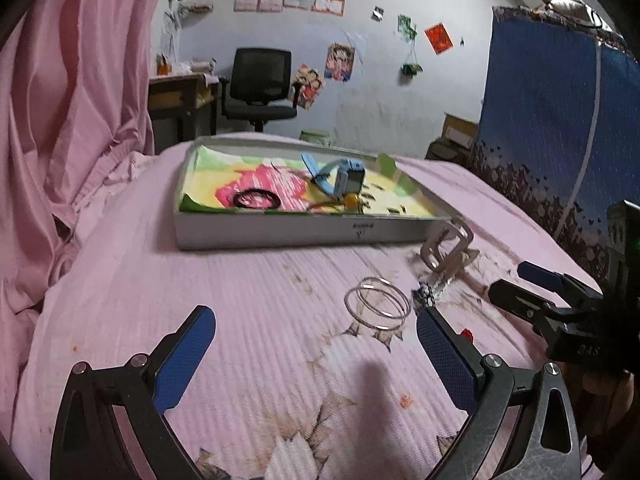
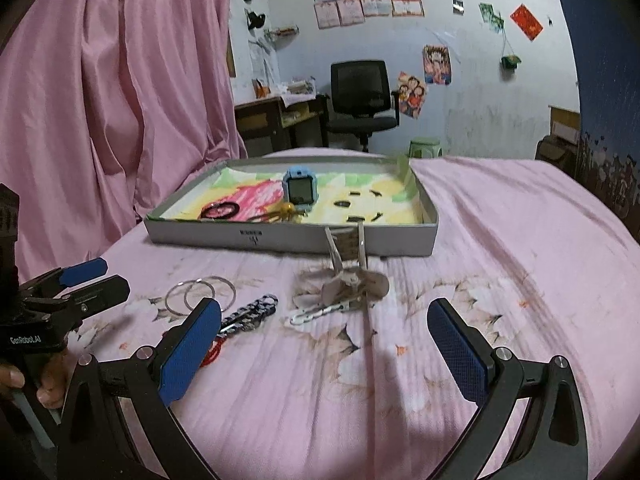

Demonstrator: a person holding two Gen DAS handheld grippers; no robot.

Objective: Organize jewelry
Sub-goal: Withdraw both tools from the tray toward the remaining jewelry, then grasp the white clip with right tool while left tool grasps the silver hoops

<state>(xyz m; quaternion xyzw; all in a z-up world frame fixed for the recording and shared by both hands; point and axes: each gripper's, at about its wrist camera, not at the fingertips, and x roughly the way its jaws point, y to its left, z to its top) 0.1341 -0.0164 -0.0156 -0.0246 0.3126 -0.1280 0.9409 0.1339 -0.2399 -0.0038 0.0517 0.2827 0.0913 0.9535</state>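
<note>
Right wrist: right claw [image 2: 324, 330] spread, empty; silver bangles [image 2: 200, 294] beyond left fingertip.

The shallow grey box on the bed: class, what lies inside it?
Inside the box: a blue watch, a black ring, a gold piece and small dark bits. The near wall hides the floor just behind it.

Blue watch [image 2: 299, 189], black ring [image 2: 219, 210] in tray [image 2: 280, 236]; silver bangles [image 2: 200, 294] flat on bedspread
</note>
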